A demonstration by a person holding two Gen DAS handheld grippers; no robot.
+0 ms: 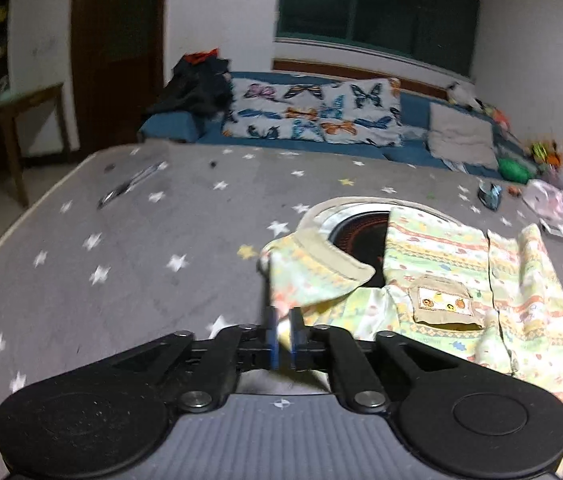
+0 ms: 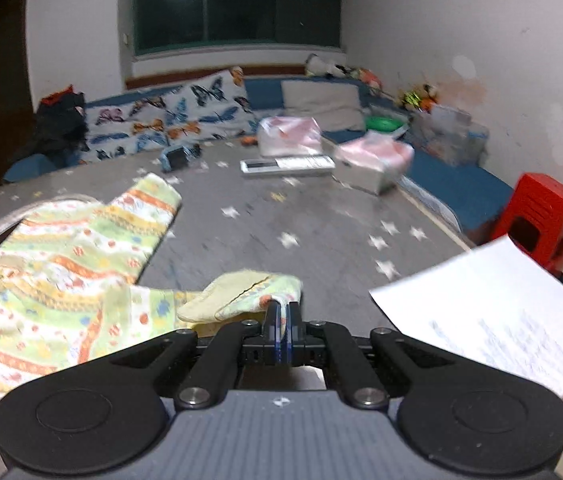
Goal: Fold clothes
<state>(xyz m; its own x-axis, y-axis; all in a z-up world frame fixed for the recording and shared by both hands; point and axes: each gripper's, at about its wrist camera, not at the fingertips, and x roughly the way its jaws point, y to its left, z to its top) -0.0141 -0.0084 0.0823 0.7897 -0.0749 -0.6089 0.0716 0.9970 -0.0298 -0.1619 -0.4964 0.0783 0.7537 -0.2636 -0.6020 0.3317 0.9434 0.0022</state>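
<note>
Nearest the lens in both wrist views we have our two black grippers. Our left gripper (image 1: 283,316) has its jaws nearly together, pinching the hem of the small pastel-striped child's shirt with tan collar (image 1: 453,276) at lower centre of frame. Our right gripper (image 2: 284,312) has jaws pressed together on a corner of the same shirt (image 2: 61,268), which bunches up just above the fingertips.

Shirt position: spread on the grey star-printed table cover (image 1: 141,248), centre-right of the left view, lower left of the right view. Part of it drapes over a round dark recessed burner with a pale rim (image 1: 355,230).

Progress, our judgement: early. One flap near the collar looks turned over, and both sides are in hand, but the tan chest pocket (image 1: 443,300) is in plain sight and the sleeve (image 2: 149,204) lies out flat. No compact fold yet; most folding remains.

Surroundings: white printed paper sheet (image 2: 493,312) at right edge of the right view. Further back, a white box (image 2: 373,164) holding pink plastic-wrapped contents, and a green basin (image 2: 383,123) whose contents we cannot make out. Butterfly-print pillows (image 2: 169,120) sit on the blue sofa (image 2: 453,188) at upper centre; red plastic stool (image 2: 541,216) at right.
</note>
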